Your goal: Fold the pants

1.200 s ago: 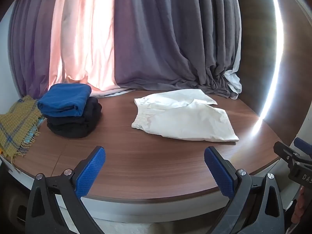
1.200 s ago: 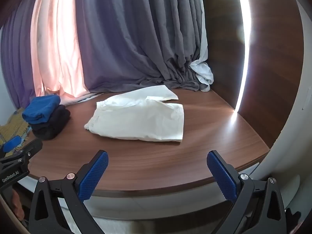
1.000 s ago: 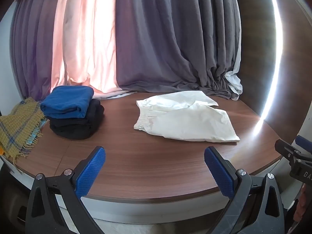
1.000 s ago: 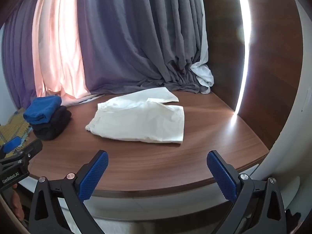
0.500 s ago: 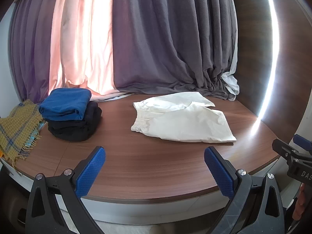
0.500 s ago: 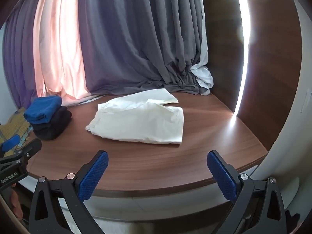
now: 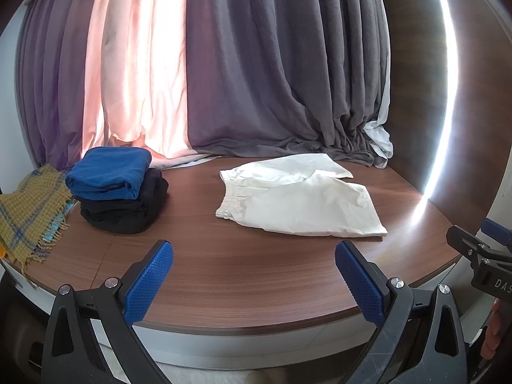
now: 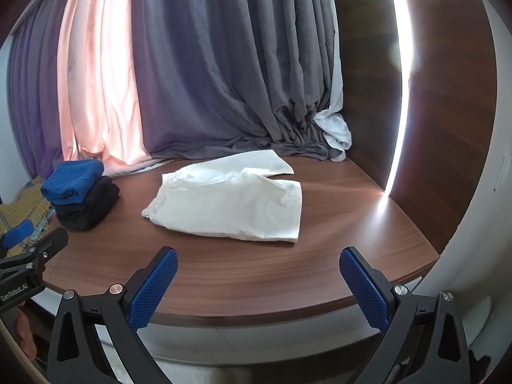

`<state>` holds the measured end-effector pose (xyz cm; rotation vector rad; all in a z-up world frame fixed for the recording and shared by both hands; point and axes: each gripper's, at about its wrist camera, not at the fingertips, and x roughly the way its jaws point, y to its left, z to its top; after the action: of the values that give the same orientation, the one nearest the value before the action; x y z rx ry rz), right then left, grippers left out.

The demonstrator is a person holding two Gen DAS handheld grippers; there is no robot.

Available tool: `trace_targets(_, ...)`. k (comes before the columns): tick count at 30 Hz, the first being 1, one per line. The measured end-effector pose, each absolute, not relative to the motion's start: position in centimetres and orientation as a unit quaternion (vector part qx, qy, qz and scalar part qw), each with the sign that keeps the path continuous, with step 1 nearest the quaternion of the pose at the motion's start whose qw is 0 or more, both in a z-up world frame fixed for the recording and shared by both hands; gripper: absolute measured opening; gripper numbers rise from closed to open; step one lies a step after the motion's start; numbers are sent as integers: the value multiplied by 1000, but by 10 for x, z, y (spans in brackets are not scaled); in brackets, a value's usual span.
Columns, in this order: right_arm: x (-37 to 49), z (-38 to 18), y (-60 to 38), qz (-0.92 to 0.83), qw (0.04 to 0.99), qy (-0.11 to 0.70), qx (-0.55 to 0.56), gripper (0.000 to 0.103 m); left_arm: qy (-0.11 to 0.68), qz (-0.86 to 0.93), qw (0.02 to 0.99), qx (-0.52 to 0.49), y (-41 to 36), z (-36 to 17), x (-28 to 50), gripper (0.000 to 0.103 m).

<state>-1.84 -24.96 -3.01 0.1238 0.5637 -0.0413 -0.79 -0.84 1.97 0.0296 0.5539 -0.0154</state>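
White shorts (image 7: pixel 300 198) lie spread on the brown wooden table (image 7: pixel 243 275), waistband to the left and legs to the right, the far leg splayed back; they also show in the right wrist view (image 8: pixel 230 201). My left gripper (image 7: pixel 254 280) is open and empty, held above the table's front edge, short of the shorts. My right gripper (image 8: pixel 258 283) is open and empty, also at the front edge, facing the shorts.
A folded blue garment on a folded black one (image 7: pixel 118 192) stands at the table's left. A yellow plaid cloth (image 7: pixel 28 211) hangs at the far left edge. Grey and pink curtains (image 7: pixel 256 80) drape onto the back. A dark wood wall panel (image 8: pixel 448 128) stands at the right.
Both grippers stay open near the table's front edge with only slight drift of the view. The shorts have not moved.
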Motion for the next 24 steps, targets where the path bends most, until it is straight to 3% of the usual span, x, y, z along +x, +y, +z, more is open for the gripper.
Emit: trace_targets(24,-19,-27,-241,-4,962,270,47,102,255,9,967,5,2,16,-20,103)
